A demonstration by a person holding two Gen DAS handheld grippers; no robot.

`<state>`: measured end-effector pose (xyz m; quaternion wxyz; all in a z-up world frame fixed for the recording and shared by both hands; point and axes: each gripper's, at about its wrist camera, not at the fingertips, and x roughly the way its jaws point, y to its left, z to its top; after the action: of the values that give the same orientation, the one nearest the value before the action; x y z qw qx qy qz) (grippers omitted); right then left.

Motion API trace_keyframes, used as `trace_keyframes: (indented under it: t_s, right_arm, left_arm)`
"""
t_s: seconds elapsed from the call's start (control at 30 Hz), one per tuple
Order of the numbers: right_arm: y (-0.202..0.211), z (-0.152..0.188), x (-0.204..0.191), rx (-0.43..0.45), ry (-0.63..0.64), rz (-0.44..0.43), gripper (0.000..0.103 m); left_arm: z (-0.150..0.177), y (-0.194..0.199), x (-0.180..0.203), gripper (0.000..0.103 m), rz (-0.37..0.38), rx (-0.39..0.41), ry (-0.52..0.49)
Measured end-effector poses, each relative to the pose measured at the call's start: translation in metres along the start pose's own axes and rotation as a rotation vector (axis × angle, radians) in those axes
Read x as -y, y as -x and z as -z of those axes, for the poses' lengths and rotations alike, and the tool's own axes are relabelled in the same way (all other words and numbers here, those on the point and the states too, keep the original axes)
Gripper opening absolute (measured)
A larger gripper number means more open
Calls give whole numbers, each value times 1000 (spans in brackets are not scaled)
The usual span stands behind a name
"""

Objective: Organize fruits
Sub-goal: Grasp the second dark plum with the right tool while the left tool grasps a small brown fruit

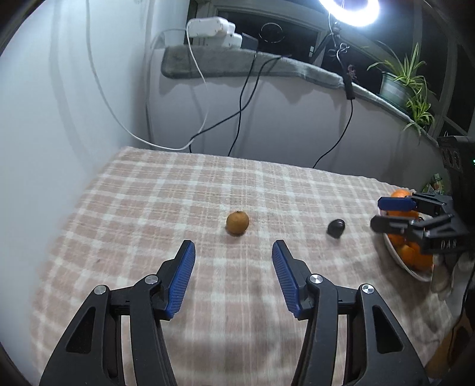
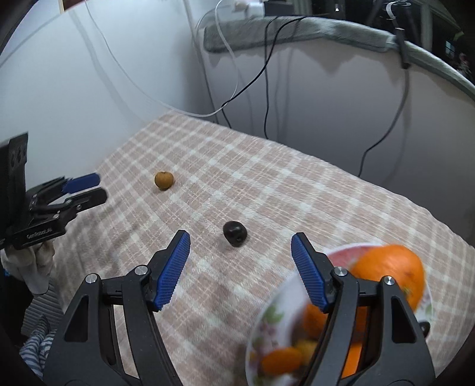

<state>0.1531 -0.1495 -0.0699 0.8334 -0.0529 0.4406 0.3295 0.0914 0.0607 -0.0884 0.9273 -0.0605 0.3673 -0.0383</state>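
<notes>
Near the middle of the checked tablecloth, in the left wrist view, a small brown fruit lies just ahead of the left gripper, whose jaws are spread and empty. A dark fruit lies toward the right edge.

From the right wrist view, the right gripper is spread too, the dark fruit just ahead, the floral bowl of oranges under its right finger. That finger could clip the bowl; either round fruit may roll.

I see a pink-and-cream checked tablecloth against a pale wall. At twelve o'clock a grey-padded ledge carries a white power strip with cables hanging down. A ring light glares at one o'clock, a potted plant at two.
</notes>
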Motion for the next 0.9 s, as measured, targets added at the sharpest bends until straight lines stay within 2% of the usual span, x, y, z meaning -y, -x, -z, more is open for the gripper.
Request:
trace_keyframes:
  t_s: [0.23,0.53,0.63,0.8,0.9]
  right_arm:
    - [-31,-7,-14,-69,66,20,73]
    - [-50,-9,-18,-130,71,47,67]
    - [-57,-10,-20,-149,65,53,58]
    - [-68,-11,-23,-169,57,61,49]
    - [-71,-12,-20,-177,37,64,47]
  left_arm:
    - [-12,-38,4,48,23,-39,-2]
    - [-17,-58,4,43,39,-60,4]
    - [-17,-61,5,42,36,-62,3]
    - [-17,-69,1,40,41,-74,19]
    - [-16,-73,-1,38,43,-83,26]
